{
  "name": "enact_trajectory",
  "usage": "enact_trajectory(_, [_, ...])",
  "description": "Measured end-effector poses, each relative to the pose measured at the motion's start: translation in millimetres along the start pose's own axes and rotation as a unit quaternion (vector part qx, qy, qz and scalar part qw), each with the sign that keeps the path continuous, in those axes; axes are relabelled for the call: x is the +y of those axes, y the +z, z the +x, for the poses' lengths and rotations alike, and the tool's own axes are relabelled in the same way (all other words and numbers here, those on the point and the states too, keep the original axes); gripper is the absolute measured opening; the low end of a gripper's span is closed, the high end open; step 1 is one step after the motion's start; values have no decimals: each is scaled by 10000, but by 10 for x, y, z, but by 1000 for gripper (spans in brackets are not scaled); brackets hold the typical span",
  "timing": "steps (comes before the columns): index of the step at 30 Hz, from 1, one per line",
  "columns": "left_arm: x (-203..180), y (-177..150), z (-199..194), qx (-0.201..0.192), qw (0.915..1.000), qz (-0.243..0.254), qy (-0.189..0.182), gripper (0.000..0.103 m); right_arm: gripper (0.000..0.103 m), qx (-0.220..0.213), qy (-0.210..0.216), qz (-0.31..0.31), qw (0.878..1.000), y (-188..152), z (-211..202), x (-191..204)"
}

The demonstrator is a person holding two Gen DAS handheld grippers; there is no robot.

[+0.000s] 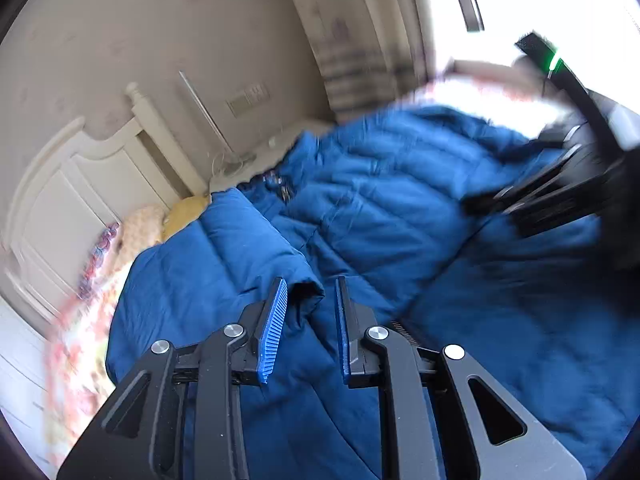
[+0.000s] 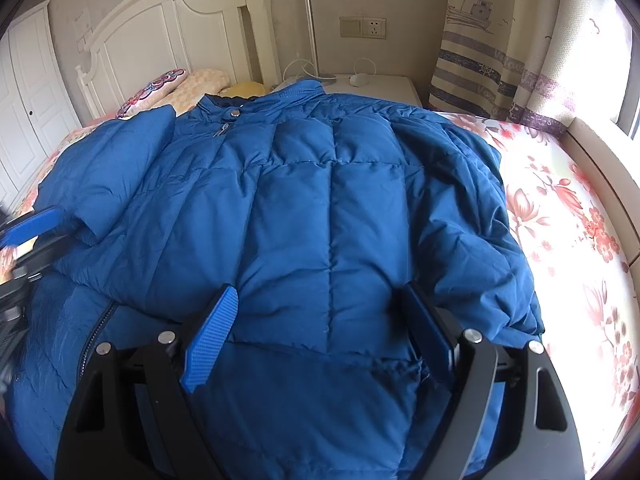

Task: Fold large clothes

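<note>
Left gripper [image 1: 310,312] hangs parted, nothing clamped, a sleeve cuff [image 1: 308,294] lying just between its blue pads. Right gripper [image 2: 320,332] is spread wide and empty over the blue down jacket [image 2: 320,200], which lies across the floral bedsheet [image 2: 560,208], collar toward the headboard [image 2: 160,28]. Bare sheet shows right of the jacket.
</note>
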State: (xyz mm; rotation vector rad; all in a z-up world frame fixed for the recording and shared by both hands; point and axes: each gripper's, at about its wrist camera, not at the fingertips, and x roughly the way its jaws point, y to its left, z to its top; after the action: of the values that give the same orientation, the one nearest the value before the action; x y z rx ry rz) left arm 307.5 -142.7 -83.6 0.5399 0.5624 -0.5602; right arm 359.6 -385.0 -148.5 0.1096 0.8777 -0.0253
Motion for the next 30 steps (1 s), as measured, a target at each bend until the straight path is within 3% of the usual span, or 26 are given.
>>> enact_trajectory(1, [125,-64,-138,-196,9986,-478,-135,12,83,-3,7,5,10000,1,-1,1])
enact_trajectory(3, [477,-233,-260,-310,9869,-1578,160,12,83,-2,3,-2,10000,0,0,0])
enact_trajectory(5, [772,-426,-236,-98,9680,-2441,570,12,83,3,-14,-14,10000,0,-1,-1])
enact_trajectory(6, [966,-573,-180,183,9527,-2937,758,12,83,7,-28,-23,10000,1,1,1])
enact_trajectory(7, [1060,-659,-128,399,9462,-3101,837,12,83,12,-43,-35,10000,0,3,6])
enact_trajectory(9, [1170,-771,-26,719,9392,-3211,985,12,83,21,-76,-59,10000,0,5,21])
enact_trajectory(14, [1245,-872,185,888,9272,-3568,710,13,80,-30,-299,-174,9994,11,-53,98])
enact_trajectory(17, [1240,-911,218,818,9237,-3689,628,16,80,-461,-333,-881,9945,24,-273,493])
enact_trajectory(20, [1367,-1102,154,667,9073,-4119,515,28,80,-786,-61,-1813,9803,57,-398,1091])
enact_trajectory(23, [1458,-1226,105,564,8962,-4384,368,34,79,-1066,199,-2780,9544,84,-362,1730])
enact_trajectory(27, [1480,-1268,94,474,8905,-4515,314,37,78,-1065,195,-3684,9234,82,-48,2337])
enact_trajectory(30, [1503,-1291,101,459,8866,-4597,229,38,78,-1047,246,-3933,9131,120,136,2530])
